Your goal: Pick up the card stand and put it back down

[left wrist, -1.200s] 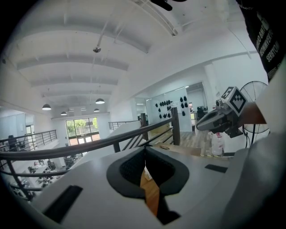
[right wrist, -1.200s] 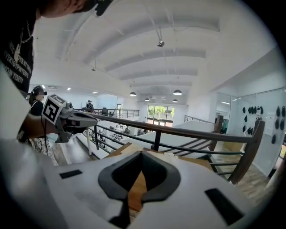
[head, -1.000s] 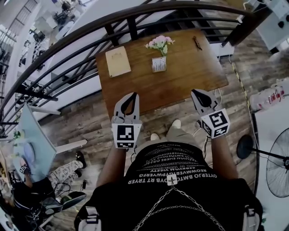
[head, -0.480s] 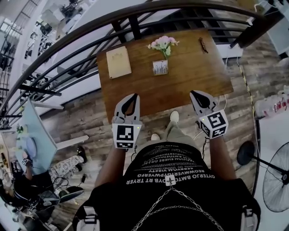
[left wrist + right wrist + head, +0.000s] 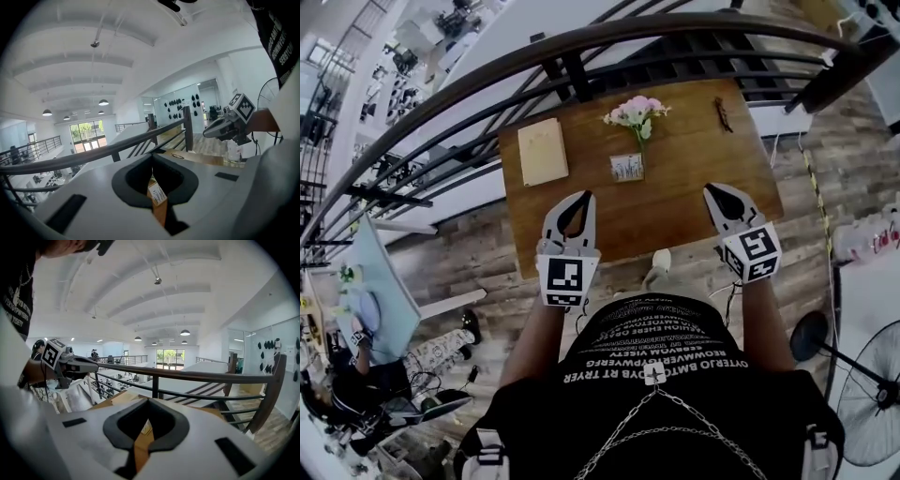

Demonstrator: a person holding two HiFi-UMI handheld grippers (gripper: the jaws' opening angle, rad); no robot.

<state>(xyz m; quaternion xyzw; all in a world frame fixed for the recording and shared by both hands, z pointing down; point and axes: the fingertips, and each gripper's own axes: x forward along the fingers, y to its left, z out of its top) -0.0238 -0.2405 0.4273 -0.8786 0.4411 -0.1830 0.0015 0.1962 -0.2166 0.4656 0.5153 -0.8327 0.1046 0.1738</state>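
**Brown wooden table** (image 5: pixel 694 159): landmark for every entry.

1. Dark curved metal railing (image 5: pixel 487 70): runs along the table's far edge.
2. Tan rectangular pad (image 5: pixel 543 151): lies flat on the table's left part.
3. Left gripper (image 5: pixel 584 197), white with a marker cube: reaches in over the table's near edge, left of centre. Its jaws are closed, tip against tip, with nothing clamped (image 5: pixel 152 157).
4. Bunch of pink and white flowers (image 5: pixel 635 111): stands at the table's far middle.
5. Small pale upright card stand (image 5: pixel 627 168): stands at the table's middle, just in front of the flowers. It is ahead of both grippers and between their lines, apart from each. Only bare tabletop lies between it and the jaws.
6. Small dark object (image 5: pixel 724 114): lies at the table's far right, too small to identify.
7. Right gripper (image 5: pixel 711 190), white with a marker cube: reaches in over the table's near edge, right of centre. Its jaws are closed and empty (image 5: pixel 147 401).
8. Black standing fan (image 5: pixel 872 394): stands on the floor, right of the table.

Change: a second ago both grippers sat further back from the card stand, and the gap is now narrower.
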